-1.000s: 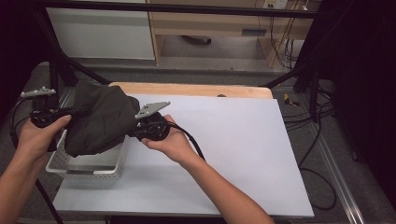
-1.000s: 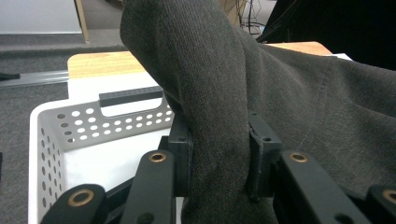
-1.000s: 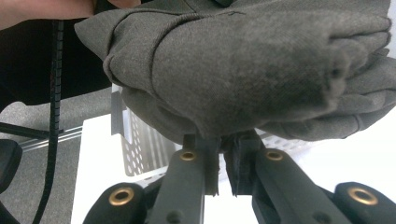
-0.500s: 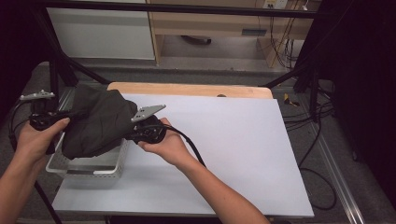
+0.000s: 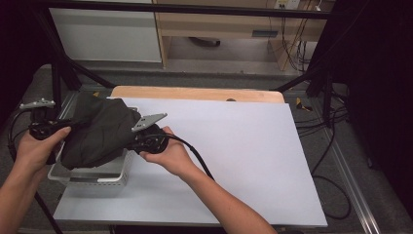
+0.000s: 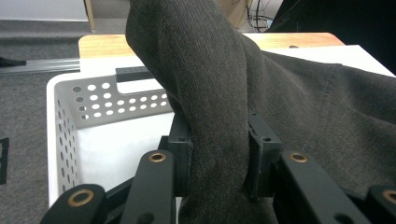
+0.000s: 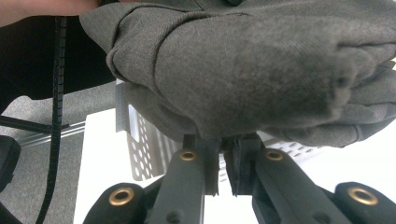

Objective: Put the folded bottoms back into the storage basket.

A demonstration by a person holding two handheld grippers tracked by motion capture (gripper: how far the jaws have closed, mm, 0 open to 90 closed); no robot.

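Observation:
A bundled dark grey cloth (image 5: 97, 134) hangs between my two grippers over a white perforated basket (image 5: 92, 175) at the table's left. My left gripper (image 5: 63, 127) holds its left side. In the left gripper view the jaws (image 6: 217, 149) are shut on a thick fold of the cloth (image 6: 215, 93), with the basket's holed wall (image 6: 93, 93) behind. My right gripper (image 5: 130, 141) holds the cloth's right side. In the right gripper view its jaws (image 7: 220, 154) are closed to a narrow gap on the cloth's (image 7: 257, 60) lower edge, beside the basket wall (image 7: 140, 135).
A white sheet (image 5: 234, 146) covers the table, with a wooden strip (image 5: 195, 92) along its far edge. The basket sits at the sheet's left edge. Black frame legs and cables stand around the table, and grey floor lies beyond.
Both grippers and the cloth have sunk slightly lower and to the left, closer to the basket. Both holds stay the same.

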